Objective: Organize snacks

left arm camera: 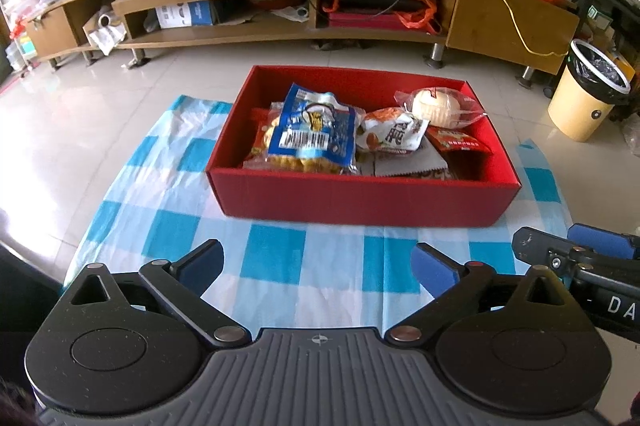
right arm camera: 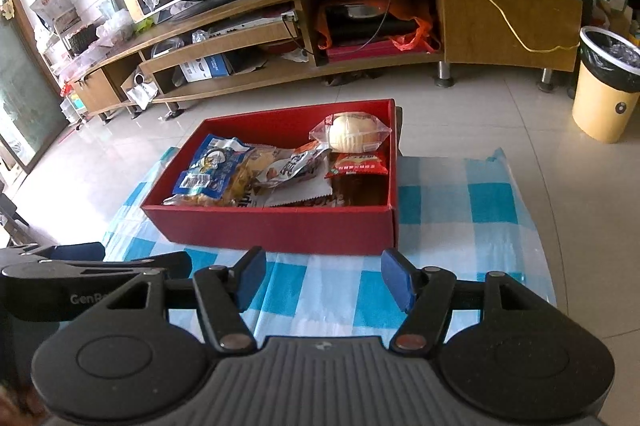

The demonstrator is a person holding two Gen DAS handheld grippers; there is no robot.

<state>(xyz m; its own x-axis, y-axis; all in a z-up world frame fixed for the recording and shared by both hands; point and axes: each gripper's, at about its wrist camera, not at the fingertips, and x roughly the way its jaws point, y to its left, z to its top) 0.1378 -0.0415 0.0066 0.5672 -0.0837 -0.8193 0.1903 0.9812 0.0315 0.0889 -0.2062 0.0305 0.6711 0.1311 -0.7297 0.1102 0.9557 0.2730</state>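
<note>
On the blue-and-white checked cloth (left arm camera: 276, 258) spread over the tiled floor (left arm camera: 100, 114) stands an open red box (left arm camera: 360, 200), and all the snacks in sight lie inside it. At its left end a blue packet with a barcode (left arm camera: 316, 126) rests on top of a clear bag of golden fried pieces (left arm camera: 280, 154). Beside these, toward the middle, sits a white-and-orange packet (left arm camera: 394, 136), partly overlapping a flat wrapper with a serrated edge (left arm camera: 408, 162). A small red packet (left arm camera: 456, 142) lies at the right, and behind it, near the far right corner, a round pale bun in a clear bag (left arm camera: 438, 106) leans against the wall of the box. The left gripper (left arm camera: 318, 266) hangs over the cloth on the near side of the box, its jaws spread wide with nothing between them. The right gripper (right arm camera: 324, 280) is just beside it, also short of the box, its jaws parted less widely and likewise empty. Neither touches the box. Beyond the box a long wooden TV stand (left arm camera: 240, 38) runs along the wall, and a yellow waste bin with a black liner (left arm camera: 588, 94) stands to the right.
</note>
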